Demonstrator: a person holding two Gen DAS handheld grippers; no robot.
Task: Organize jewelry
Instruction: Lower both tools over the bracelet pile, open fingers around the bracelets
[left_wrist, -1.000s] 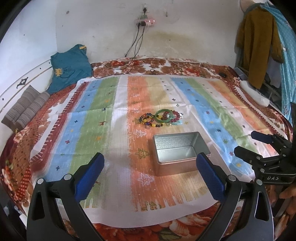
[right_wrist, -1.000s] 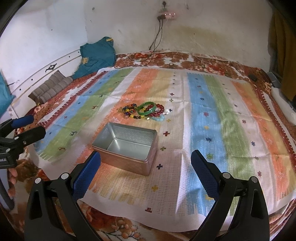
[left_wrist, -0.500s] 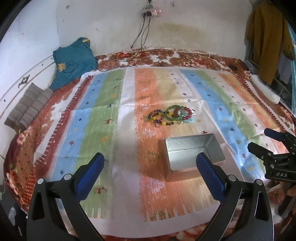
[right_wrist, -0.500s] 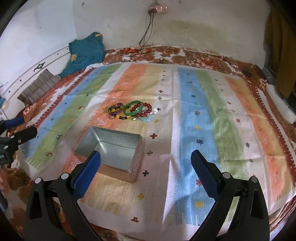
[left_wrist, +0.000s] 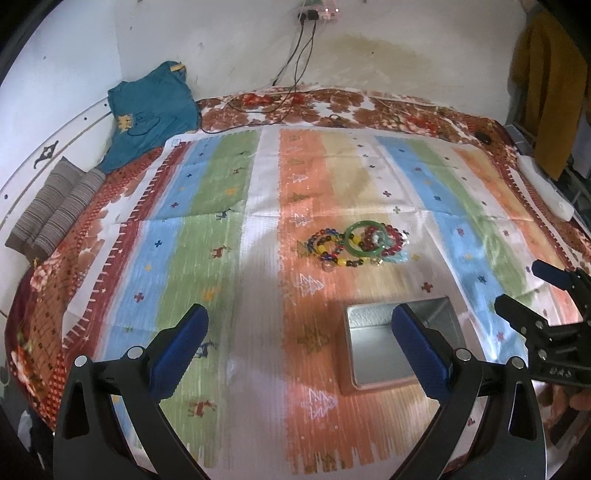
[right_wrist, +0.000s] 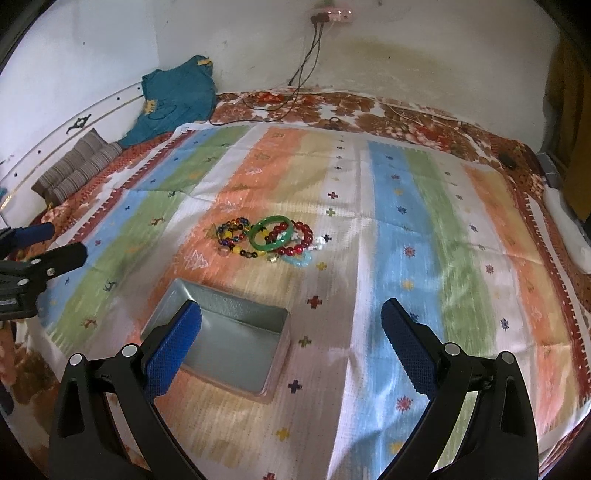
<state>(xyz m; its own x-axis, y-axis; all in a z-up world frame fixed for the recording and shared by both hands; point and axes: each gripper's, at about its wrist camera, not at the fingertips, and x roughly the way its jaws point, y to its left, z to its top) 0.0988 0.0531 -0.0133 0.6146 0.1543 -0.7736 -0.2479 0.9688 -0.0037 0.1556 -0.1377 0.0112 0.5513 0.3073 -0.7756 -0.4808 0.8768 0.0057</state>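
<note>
A heap of jewelry lies on the striped cloth: a green bangle (left_wrist: 366, 239) (right_wrist: 271, 233), a multicoloured bead bracelet (left_wrist: 325, 245) (right_wrist: 233, 232) and a red bead bracelet (left_wrist: 391, 242) (right_wrist: 300, 240). An open, empty metal tin (left_wrist: 384, 350) (right_wrist: 229, 343) sits nearer than the heap. My left gripper (left_wrist: 299, 338) is open, above the cloth, with its right finger in front of the tin. My right gripper (right_wrist: 291, 338) is open too, its left finger overlapping the tin. Each gripper shows at the edge of the other's view.
The striped cloth (left_wrist: 229, 221) covers a floral bedspread (left_wrist: 388, 107). A teal garment (left_wrist: 147, 110) and a striped cushion (left_wrist: 55, 210) lie at the far left. Cables (left_wrist: 291, 74) hang from a wall socket. Clothes (left_wrist: 546, 85) hang at the right.
Both grippers have moved forward and higher over the cloth, so the jewelry heap looks closer and the tin sits lower in both views. Both stay open.
</note>
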